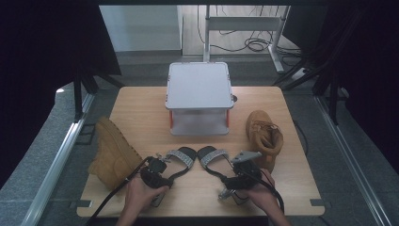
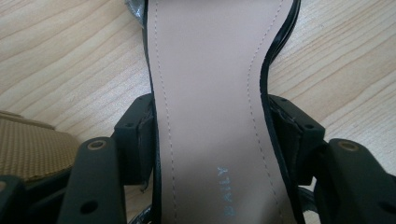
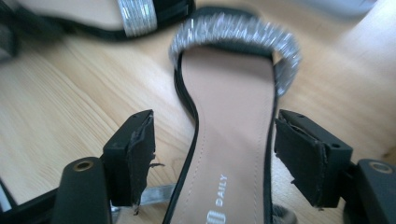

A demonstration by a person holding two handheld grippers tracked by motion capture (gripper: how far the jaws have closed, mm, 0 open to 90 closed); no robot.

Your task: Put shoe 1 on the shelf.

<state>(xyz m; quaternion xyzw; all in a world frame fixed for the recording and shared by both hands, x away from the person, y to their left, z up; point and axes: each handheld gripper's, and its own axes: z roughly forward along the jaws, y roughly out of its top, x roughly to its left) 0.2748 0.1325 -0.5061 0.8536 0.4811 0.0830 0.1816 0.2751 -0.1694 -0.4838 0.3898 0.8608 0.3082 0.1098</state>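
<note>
Two black sandals with silver glitter straps lie side by side at the table's front middle. My left gripper (image 1: 157, 172) holds the left sandal (image 1: 181, 160) at its heel end. In the left gripper view both pads of the left gripper (image 2: 210, 116) touch the edges of that sandal's beige insole (image 2: 210, 70). My right gripper (image 1: 237, 178) sits at the heel end of the right sandal (image 1: 214, 160). In the right gripper view the right gripper (image 3: 215, 135) stands open around the insole (image 3: 233, 107), with a gap at the left pad (image 3: 140, 154).
A tan boot (image 1: 113, 150) lies on its side at the left, close to my left gripper, and shows again (image 2: 28, 144) at the frame's edge. A second tan boot (image 1: 264, 136) stands at the right. A white box-like stand (image 1: 200, 94) occupies the table's back middle.
</note>
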